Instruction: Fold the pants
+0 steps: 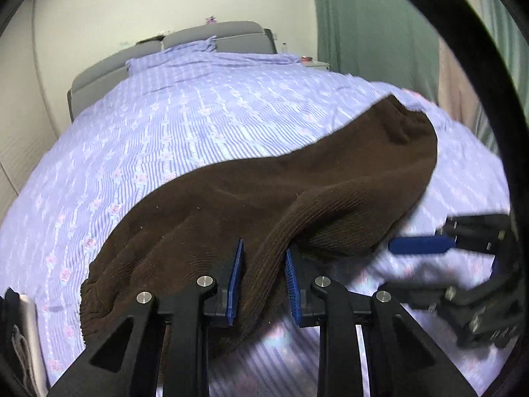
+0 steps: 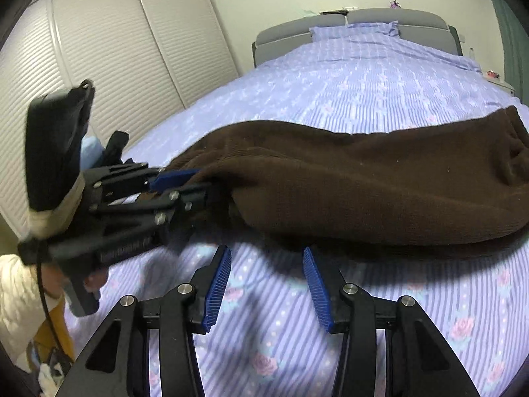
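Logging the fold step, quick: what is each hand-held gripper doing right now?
Left hand-held gripper: closed on a fold of the brown pants.
Right hand-held gripper: open, holding nothing, just short of the pants.

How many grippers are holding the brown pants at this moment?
1. The left gripper pinches a fold of the brown pants. The right gripper is open above the bedspread, holding nothing.

Bare bedspread [image 2: 330,92] beyond pants [image 2: 363,185]; wardrobe [image 2: 115,49] leftward.
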Action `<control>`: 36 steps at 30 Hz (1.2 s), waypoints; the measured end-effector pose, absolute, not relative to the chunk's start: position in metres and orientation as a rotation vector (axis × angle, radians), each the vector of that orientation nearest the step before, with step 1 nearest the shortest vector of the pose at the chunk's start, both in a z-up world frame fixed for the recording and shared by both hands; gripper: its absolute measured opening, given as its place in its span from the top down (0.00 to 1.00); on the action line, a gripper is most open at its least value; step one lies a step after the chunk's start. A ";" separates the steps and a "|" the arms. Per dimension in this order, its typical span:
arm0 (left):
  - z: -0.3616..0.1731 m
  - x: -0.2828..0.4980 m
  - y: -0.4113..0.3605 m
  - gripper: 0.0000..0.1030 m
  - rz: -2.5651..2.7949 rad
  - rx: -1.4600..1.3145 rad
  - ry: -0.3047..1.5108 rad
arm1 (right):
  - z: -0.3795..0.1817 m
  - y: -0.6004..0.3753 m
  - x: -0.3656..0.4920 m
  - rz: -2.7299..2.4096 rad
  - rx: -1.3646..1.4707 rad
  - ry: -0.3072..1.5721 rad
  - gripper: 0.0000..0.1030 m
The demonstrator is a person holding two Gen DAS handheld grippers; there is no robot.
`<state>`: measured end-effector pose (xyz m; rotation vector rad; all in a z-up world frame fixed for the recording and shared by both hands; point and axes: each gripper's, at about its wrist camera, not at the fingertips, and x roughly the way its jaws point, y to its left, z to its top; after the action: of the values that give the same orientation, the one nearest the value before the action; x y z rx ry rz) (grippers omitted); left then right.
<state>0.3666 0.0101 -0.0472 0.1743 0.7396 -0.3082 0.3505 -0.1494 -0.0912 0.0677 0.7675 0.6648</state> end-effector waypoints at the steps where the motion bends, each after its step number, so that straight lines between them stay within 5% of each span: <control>1: -0.046 0.370 0.012 0.75 -0.308 0.158 0.746 | -0.091 -0.148 0.352 0.664 0.057 0.770 0.55; 16: -0.047 0.361 0.022 0.65 -0.313 0.145 0.746 | -0.065 -0.131 0.386 0.701 -0.039 0.701 0.54; 21: -0.047 0.358 0.029 0.61 -0.321 0.129 0.759 | -0.061 -0.127 0.379 0.715 -0.068 0.634 0.42; 26: -0.051 0.355 0.027 0.59 -0.319 0.133 0.788 | -0.092 -0.107 0.397 0.698 -0.176 0.715 0.41; 28: -0.050 0.341 0.031 0.48 -0.291 0.136 0.773 | -0.093 -0.109 0.397 0.698 -0.142 0.738 0.42; 30: -0.046 0.328 0.043 0.21 -0.252 0.098 0.745 | -0.091 -0.113 0.387 0.717 -0.133 0.735 0.57; 31: -0.044 0.318 0.054 0.16 -0.208 0.063 0.730 | -0.091 -0.117 0.378 0.711 -0.157 0.734 0.63; 33: -0.044 0.306 0.072 0.13 -0.151 0.010 0.716 | -0.096 -0.128 0.361 0.718 -0.138 0.753 0.76; 36: -0.052 0.293 0.105 0.11 -0.019 -0.077 0.727 | -0.110 -0.142 0.344 0.713 -0.104 0.807 0.79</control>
<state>0.2934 0.1051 -0.0522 -0.0767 0.7272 -0.0189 0.3442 -0.1419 -0.1102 -0.1036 0.8072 0.7132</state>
